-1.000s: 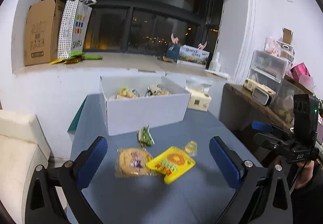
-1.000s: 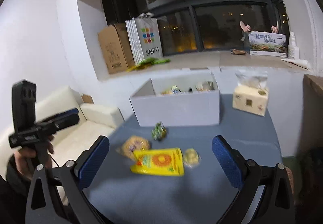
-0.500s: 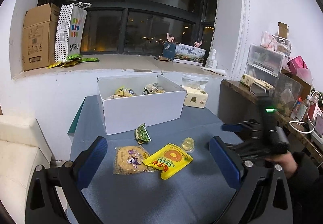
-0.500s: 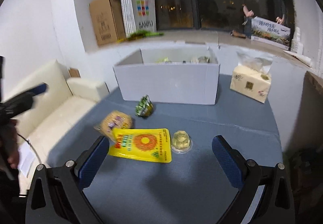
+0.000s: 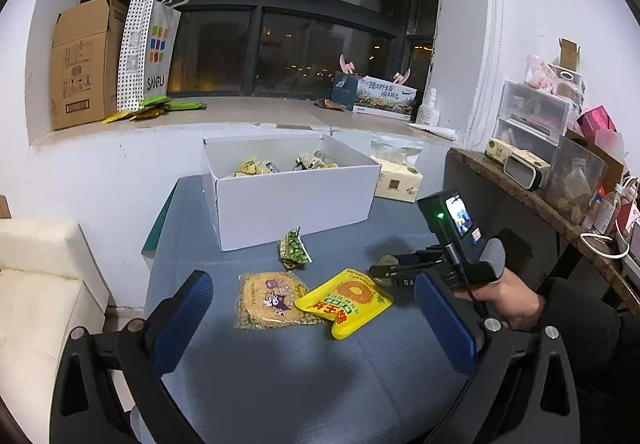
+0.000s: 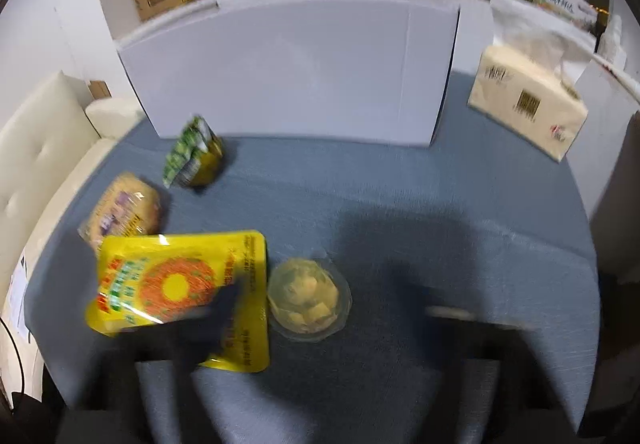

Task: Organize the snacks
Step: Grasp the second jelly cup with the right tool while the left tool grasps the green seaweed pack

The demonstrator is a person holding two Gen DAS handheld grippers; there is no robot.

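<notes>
The open white cardboard box (image 5: 292, 199) stands toward the far side of the blue-grey cloth-covered table (image 5: 280, 372) and already holds several wrapped snacks. Four items lie on the table in front of the box. Nearest its front wall is a small green foil packet (image 5: 294, 248). Further from the box lies a clear bag of round yellow crackers with a cartoon print (image 5: 270, 300), and the flat yellow pouch with an orange sunflower design (image 5: 346, 300) overlaps that bag's edge on the side away from the sofa. A small clear plastic jelly cup (image 6: 306, 298) sits just beside the yellow pouch, on its side nearer the tissue pack. The beige soft tissue pack (image 5: 398, 183) rests beside the box's end on that same side. The left gripper (image 5: 316, 318) is held above the near part of the table, well short of the box, its blue-padded jaws spread wide with nothing between them. The right gripper (image 5: 380, 270), held in a person's hand (image 5: 504, 300), is low over the table at the jelly cup; its jaws are closing, with the cup between them, though blur in the right wrist view hides whether the pads touch it. A cream sofa (image 5: 36, 284) stands beside the table, on the opposite side from the tissue pack.
</notes>
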